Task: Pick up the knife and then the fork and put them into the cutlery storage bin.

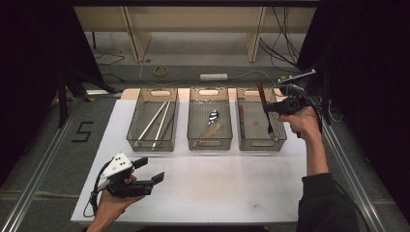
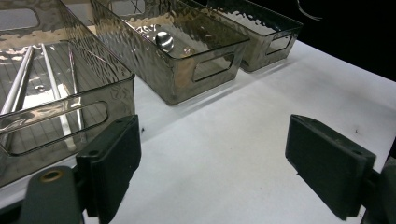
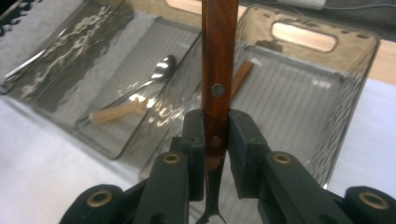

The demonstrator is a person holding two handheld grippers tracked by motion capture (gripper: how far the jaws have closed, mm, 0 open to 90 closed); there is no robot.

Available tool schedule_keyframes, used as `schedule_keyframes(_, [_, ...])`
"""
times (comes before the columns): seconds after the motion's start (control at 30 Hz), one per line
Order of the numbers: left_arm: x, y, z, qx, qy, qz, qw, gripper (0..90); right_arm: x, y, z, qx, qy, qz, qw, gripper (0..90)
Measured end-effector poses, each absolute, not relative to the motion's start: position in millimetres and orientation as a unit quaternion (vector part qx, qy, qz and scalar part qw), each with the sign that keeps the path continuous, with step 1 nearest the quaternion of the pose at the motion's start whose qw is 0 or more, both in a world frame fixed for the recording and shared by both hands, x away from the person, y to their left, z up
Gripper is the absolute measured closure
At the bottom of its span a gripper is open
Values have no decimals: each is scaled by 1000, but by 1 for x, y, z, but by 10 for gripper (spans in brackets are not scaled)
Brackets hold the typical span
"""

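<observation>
Two grippers are mine: the left gripper (image 1: 145, 170), jaws spread wide on nothing, idles at lower left on the white table (image 1: 217, 188). Farther up at right, my right gripper (image 1: 269, 109) clamps the wooden-handled fork (image 1: 267, 112), tines hanging down over the right bin (image 1: 261, 143), forearm raised, likely for sorting it there.

From my seat the near half of the white table (image 1: 212, 193) lies open between the left gripper (image 1: 147, 170) and the right forearm (image 1: 316, 159). Across the far half, three smoky bins (image 1: 209, 125) stand side by side with narrow gaps, walling off that side. I see dark curtains (image 1: 367, 72) closing in on both flanks.
</observation>
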State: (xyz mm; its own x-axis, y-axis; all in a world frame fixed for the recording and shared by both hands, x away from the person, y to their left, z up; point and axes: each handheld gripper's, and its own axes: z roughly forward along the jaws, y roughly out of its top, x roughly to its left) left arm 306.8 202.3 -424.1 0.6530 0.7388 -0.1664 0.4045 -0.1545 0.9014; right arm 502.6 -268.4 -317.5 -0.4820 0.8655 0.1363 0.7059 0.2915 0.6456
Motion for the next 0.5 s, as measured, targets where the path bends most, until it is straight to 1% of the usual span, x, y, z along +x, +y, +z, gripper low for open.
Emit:
schedule_keyframes(0.27, [306, 202, -424, 743, 385, 159, 525, 178, 522, -265, -323, 508, 787, 321, 140, 780])
schedule_keyframes(0.5, [306, 202, -424, 742, 385, 158, 526, 178, 533, -262, -332, 522, 778, 318, 146, 780])
